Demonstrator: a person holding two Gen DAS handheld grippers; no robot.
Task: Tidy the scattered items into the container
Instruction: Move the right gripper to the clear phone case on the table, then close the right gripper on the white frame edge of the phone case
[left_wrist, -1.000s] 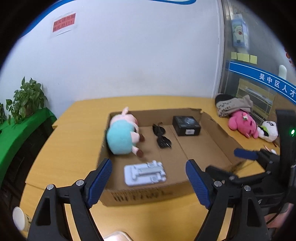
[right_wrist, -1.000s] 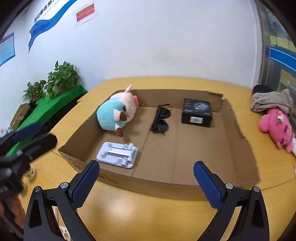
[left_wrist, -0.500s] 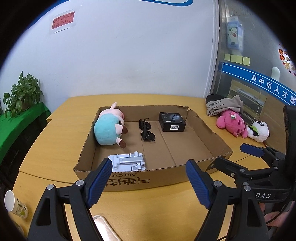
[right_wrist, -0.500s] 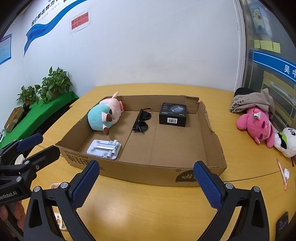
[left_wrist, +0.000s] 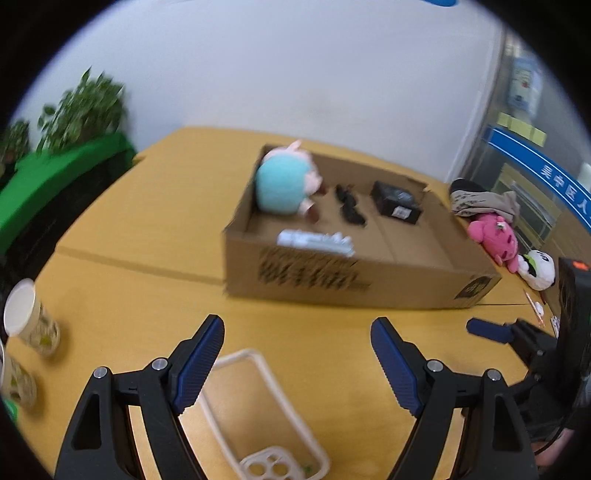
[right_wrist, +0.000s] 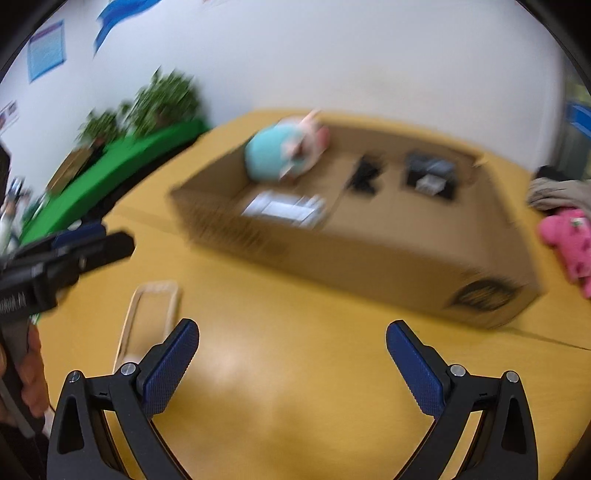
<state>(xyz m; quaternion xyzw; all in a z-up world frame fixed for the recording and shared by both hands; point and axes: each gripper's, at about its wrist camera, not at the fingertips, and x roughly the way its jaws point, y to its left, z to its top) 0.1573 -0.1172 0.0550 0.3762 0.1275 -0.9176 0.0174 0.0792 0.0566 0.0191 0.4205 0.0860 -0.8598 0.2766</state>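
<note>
The left gripper (left_wrist: 297, 341) hangs with its jaws wide apart and empty, right above a clear phone case (left_wrist: 258, 413) lying flat on the yellow table (left_wrist: 129, 295); the right gripper (right_wrist: 291, 345) is likewise spread and empty over bare tabletop; beyond, the cardboard box (left_wrist: 354, 280) holds a white stand (left_wrist: 314, 239), sunglasses (left_wrist: 349, 210), a black box (left_wrist: 397, 203) and a teal plush (left_wrist: 282, 186); a pink plush (left_wrist: 493, 236) lies outside to its right.

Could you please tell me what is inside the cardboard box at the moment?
The box holds a plush pig, sunglasses, a black carton and a white stand. Its near wall hides the floor just behind it, so anything there cannot be seen.
</note>
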